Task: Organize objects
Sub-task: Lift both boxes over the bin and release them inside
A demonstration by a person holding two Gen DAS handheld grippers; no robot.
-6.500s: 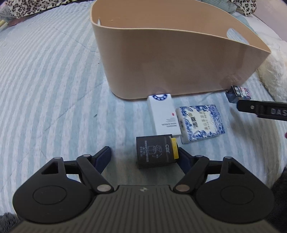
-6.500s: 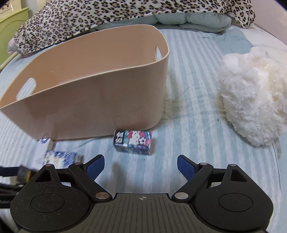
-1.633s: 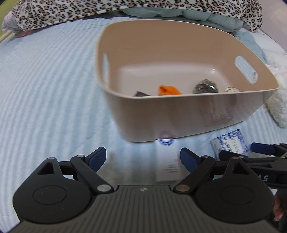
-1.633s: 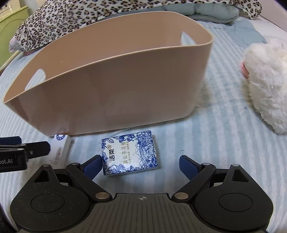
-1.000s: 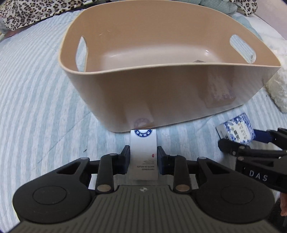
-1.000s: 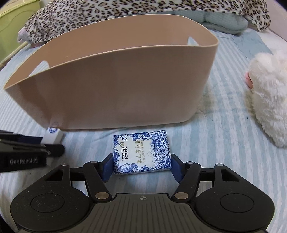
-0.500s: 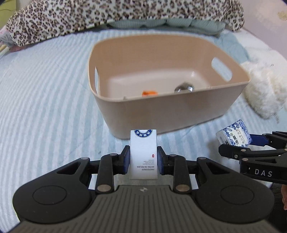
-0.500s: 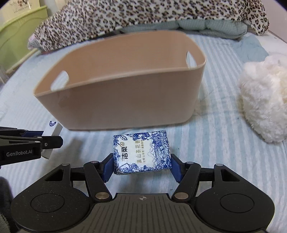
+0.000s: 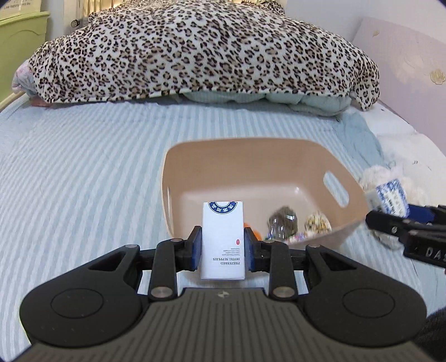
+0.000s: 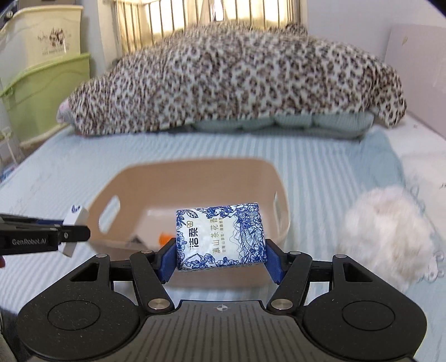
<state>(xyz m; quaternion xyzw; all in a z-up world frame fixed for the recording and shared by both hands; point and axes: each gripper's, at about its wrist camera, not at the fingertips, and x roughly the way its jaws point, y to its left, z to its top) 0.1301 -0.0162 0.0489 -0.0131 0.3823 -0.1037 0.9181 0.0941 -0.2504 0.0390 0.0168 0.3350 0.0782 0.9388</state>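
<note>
The left tongs [image 9: 223, 249] are clamping a white hotel-supplies box [image 9: 223, 239] upright above the beige plastic basket [image 9: 345, 222] sitting on the striped bed [image 9: 83, 181]. The right tongs [image 10: 220, 261] are gripping a blue-and-white floral tissue pack [image 10: 220, 236] above the basket's near wall.

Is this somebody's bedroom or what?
Most likely a bedroom. The tan plastic basket sits on a bed with a light blue striped sheet, a leopard-print blanket is heaped at the far end, and a curtained window glows behind it.
</note>
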